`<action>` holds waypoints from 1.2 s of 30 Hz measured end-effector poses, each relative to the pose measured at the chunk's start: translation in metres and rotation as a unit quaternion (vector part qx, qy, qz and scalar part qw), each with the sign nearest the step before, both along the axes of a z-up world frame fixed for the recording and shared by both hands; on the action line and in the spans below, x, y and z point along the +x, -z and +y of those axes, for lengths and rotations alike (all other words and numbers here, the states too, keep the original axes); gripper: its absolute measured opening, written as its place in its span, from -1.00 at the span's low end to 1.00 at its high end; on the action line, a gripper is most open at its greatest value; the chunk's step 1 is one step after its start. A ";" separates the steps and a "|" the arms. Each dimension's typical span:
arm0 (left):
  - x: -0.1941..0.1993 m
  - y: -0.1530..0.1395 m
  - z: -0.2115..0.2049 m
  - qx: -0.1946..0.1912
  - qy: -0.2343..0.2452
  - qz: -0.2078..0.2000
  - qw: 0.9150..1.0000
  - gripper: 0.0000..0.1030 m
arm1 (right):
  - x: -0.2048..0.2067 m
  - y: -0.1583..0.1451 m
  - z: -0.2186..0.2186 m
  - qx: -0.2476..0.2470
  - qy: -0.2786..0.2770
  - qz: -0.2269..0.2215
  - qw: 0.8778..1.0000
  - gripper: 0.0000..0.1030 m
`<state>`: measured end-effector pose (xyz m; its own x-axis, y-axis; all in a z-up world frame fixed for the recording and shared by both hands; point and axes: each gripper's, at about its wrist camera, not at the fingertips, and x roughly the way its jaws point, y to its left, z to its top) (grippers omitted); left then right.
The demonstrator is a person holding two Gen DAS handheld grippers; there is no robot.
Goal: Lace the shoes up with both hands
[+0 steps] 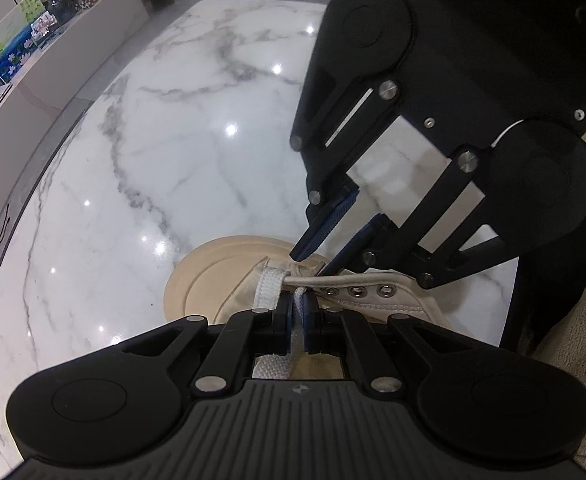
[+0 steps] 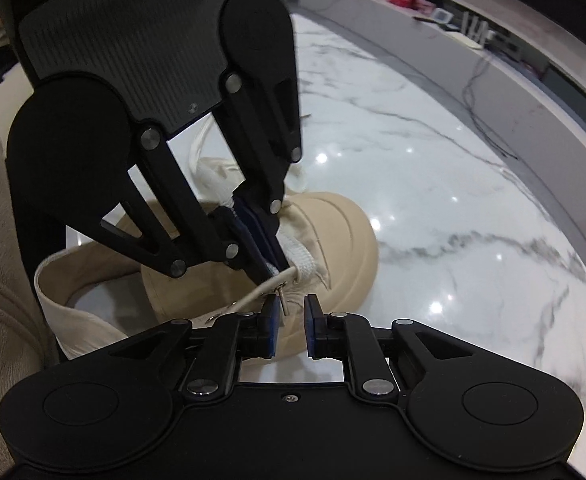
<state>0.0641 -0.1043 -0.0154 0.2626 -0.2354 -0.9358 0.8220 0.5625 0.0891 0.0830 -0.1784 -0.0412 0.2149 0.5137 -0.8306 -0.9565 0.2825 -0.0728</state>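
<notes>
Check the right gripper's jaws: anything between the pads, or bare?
Right wrist view: the right gripper stands open, with only the lace's thin tip in the gap, beside the left pad, over the beige shoe. Not pinched.

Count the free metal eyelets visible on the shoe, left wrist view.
3, in a row along the shoe's eyelet strip, right of the left gripper: first eyelet, second eyelet, third eyelet. The grippers and the white lace may hide others.
</notes>
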 end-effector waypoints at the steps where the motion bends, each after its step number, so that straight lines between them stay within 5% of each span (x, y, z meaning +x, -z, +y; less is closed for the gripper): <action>1: 0.000 0.000 0.000 0.000 0.000 0.000 1.000 -0.92 | 0.000 0.001 0.000 0.001 -0.007 0.001 1.000 -0.92; 18: -0.026 -0.036 0.037 -0.037 -0.064 -0.023 0.997 -0.59 | -0.004 -0.009 -0.010 -0.021 0.040 -0.013 0.999 -0.98; 28: -0.041 -0.039 0.066 -0.113 -0.162 -0.001 0.980 -0.58 | -0.016 -0.032 -0.060 -0.049 0.119 -0.036 0.991 -0.98; 36: -0.046 -0.034 0.066 -0.094 -0.170 -0.018 0.981 -0.58 | -0.032 -0.050 -0.106 -0.118 0.172 -0.063 0.976 -0.98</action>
